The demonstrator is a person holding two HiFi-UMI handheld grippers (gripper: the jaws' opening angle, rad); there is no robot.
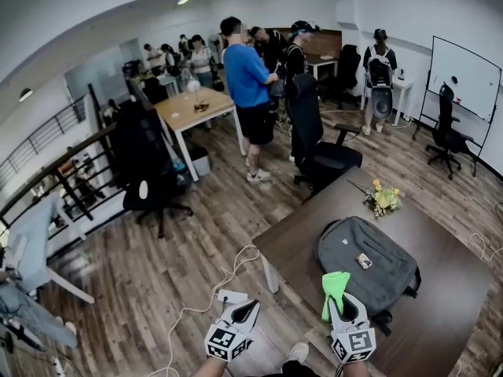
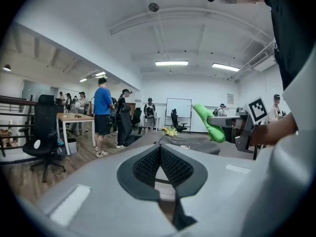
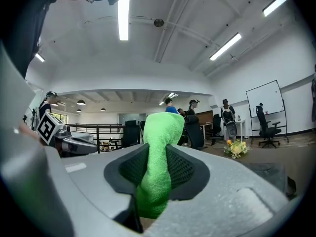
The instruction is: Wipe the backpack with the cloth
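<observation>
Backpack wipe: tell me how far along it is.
Done: the green cloth is picked up, clamped in the right tongs. In hand: the cloth is held upright by the near edge of the grey backpack, which lies on the table; whether they touch cannot be told. Left: the wiping itself. The left tongs are shut on nothing, off the table's side.

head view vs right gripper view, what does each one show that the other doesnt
Only the head view: the whole grey backpack lying flat on the dark table, and the white cable on the floor.
Only the right gripper view: the ceiling lights, and a close look at the right gripper with its jaws shut on the green cloth.
Both: the cloth, the yellow flowers and the whiteboard.
</observation>
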